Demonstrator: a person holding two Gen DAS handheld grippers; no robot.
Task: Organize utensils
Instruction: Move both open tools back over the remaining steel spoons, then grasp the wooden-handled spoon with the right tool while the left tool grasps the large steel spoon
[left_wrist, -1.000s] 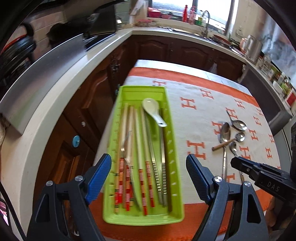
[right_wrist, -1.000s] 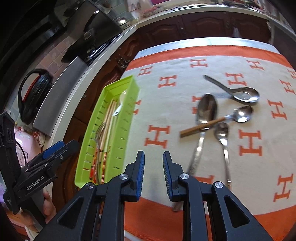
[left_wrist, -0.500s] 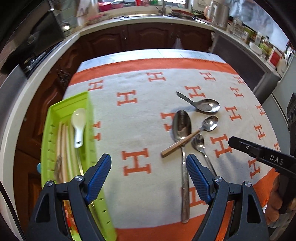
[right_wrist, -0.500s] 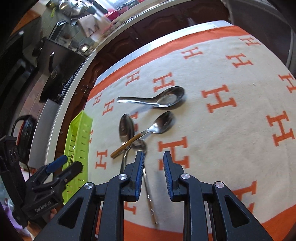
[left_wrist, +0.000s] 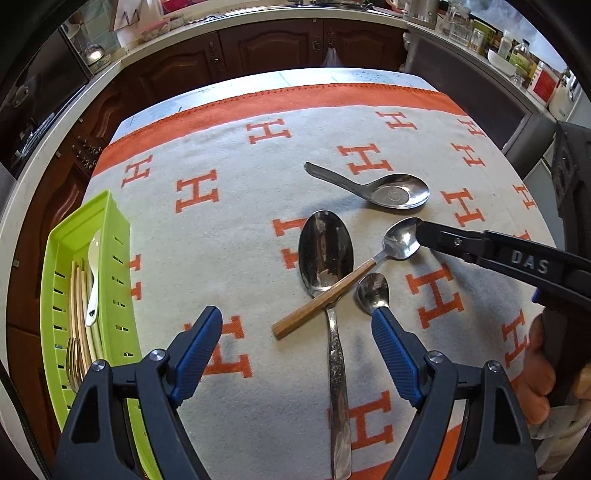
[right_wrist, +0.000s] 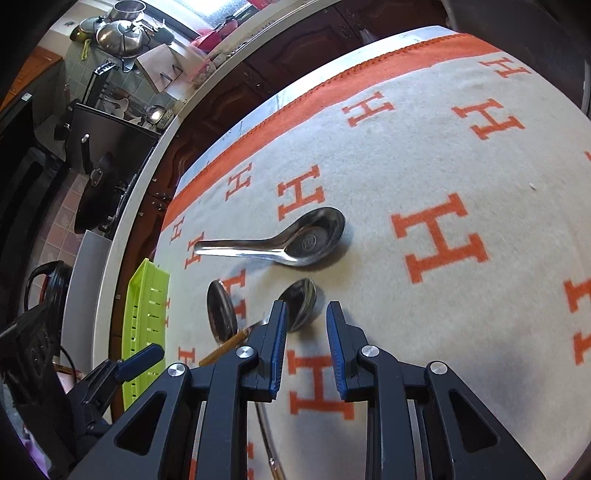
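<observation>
**A:** Kitchen table, mid-tidy: four spoons lie loose on the orange-lettered cloth (left_wrist: 229, 236) while the green tray (left_wrist: 92, 218) at its left edge already holds chopsticks, a fork and a white spoon (left_wrist: 94, 273).

**B:** And the grippers?

**A:** The left gripper (left_wrist: 295, 350) hangs wide open over the long spoon (left_wrist: 327, 254), gripping nothing. The right gripper (right_wrist: 306, 345) has its jaws narrowly parted and empty, tips poised at the bowl of the wooden-handled spoon (left_wrist: 400, 240).

**B:** What could go wrong from here?

**A:** That wooden handle lies across the long spoon's neck, with the small spoon (left_wrist: 373, 291) just beside it. Lift either of the crossed pair carelessly and the other would likely be dragged or flipped. A rounded metal bowl is also a poor thing to pinch (it may well squirt out sideways); the handle looks the safer hold.

**B:** The fourth?

**A:** The soup spoon (right_wrist: 295, 242) sits apart, farther back, clear of the tangle. With both grippers crowding one cluster, a clash between them seems possible too.
</observation>
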